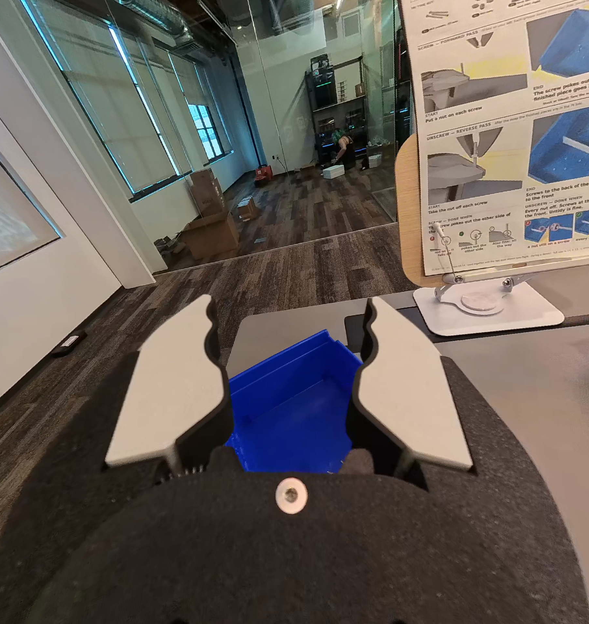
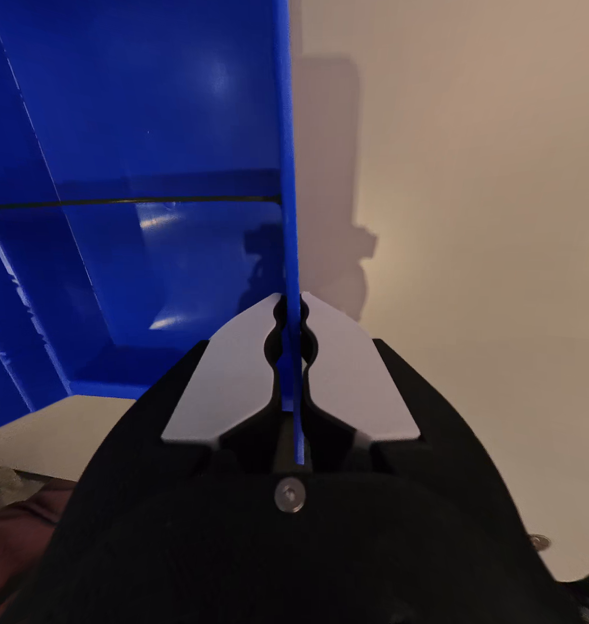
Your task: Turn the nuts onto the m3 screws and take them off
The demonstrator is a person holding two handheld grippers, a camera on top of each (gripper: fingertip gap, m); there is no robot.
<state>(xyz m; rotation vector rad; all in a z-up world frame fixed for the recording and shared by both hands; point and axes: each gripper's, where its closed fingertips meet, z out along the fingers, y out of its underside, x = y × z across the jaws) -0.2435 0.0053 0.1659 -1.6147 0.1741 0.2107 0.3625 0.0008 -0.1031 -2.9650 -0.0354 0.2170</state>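
A blue plastic bin [image 1: 296,405] sits on the grey table below my left gripper [image 1: 288,314], which is open and empty above it, fingers wide apart. In the right wrist view my right gripper [image 2: 291,297] is shut on the right side wall of a blue bin [image 2: 288,169], the thin wall clamped between its fingers. The bin's inside [image 2: 151,135] looks bare, with a dark line across it. No screws or nuts show in either view.
An instruction sheet on a wooden board [image 1: 509,135] stands on a white stand [image 1: 488,310] at the table's back right. The table's left edge drops to carpet floor [image 1: 83,371]. A small metal piece [image 2: 539,552] lies on the pale table [image 2: 472,202] at lower right. The gap from one gripper's tips to the other's is roughly 65 cm.
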